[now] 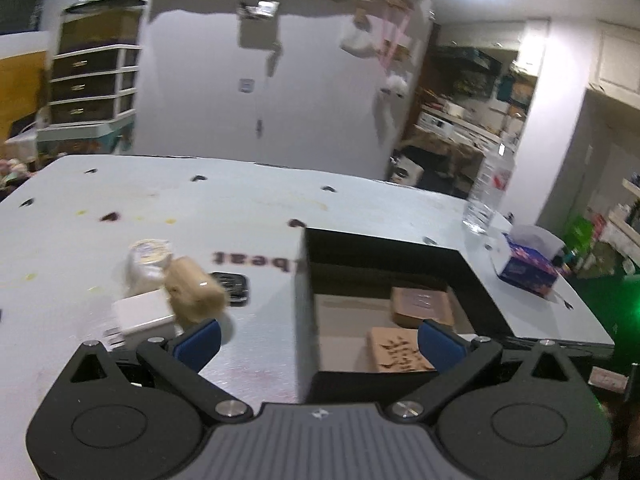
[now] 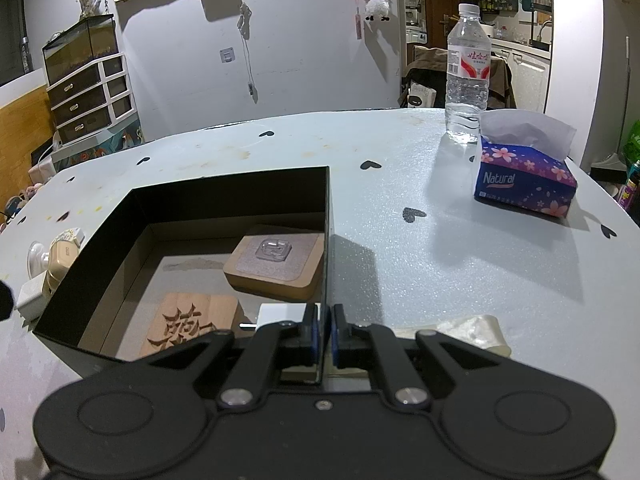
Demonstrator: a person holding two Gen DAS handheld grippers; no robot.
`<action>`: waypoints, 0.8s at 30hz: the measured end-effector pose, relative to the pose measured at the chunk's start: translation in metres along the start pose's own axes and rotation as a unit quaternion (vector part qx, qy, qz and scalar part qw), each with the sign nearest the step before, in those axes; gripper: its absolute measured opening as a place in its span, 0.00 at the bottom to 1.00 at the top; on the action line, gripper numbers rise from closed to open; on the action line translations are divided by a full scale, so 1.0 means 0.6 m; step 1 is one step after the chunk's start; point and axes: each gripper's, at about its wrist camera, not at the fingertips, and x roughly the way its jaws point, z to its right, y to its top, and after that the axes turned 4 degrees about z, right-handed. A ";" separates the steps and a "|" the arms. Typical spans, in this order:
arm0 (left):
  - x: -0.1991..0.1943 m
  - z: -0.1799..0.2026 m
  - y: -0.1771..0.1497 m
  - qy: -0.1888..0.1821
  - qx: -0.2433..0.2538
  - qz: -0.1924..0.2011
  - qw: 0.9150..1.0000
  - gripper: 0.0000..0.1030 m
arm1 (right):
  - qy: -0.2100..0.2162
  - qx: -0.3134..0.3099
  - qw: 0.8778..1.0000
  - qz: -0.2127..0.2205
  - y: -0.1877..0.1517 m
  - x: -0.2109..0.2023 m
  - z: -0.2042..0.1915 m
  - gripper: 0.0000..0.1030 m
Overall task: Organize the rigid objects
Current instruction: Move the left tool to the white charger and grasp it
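A black open box (image 2: 224,188) sits on the pale table; it also shows in the left wrist view (image 1: 384,248). Inside lie a wooden block with a clear hook plate (image 2: 276,264) and a carved wooden tile (image 2: 188,320). My right gripper (image 2: 325,334) is shut on the box's right wall at its near corner. My left gripper (image 1: 318,338) is open and empty, straddling the box's left wall. Left of the box lie a tan rounded object (image 1: 194,292), a white charger (image 1: 140,316), a small round tub (image 1: 148,258) and a black flat item (image 1: 232,286).
A water bottle (image 2: 467,76) and a tissue pack (image 2: 524,176) stand at the table's (image 2: 400,220) far right. A crumpled clear wrapper (image 2: 472,330) lies just right of my right gripper. Drawers and shelving stand behind the table.
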 end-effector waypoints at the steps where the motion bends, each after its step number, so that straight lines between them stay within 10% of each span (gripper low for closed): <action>1: -0.003 -0.006 -0.001 0.001 -0.003 0.001 1.000 1.00 | 0.000 0.000 1.000 0.000 0.000 0.000 0.000 0.07; 24: 0.098 -0.168 -0.028 0.186 -0.093 -0.028 0.978 1.00 | -0.001 -0.001 1.000 0.001 0.000 0.000 0.000 0.07</action>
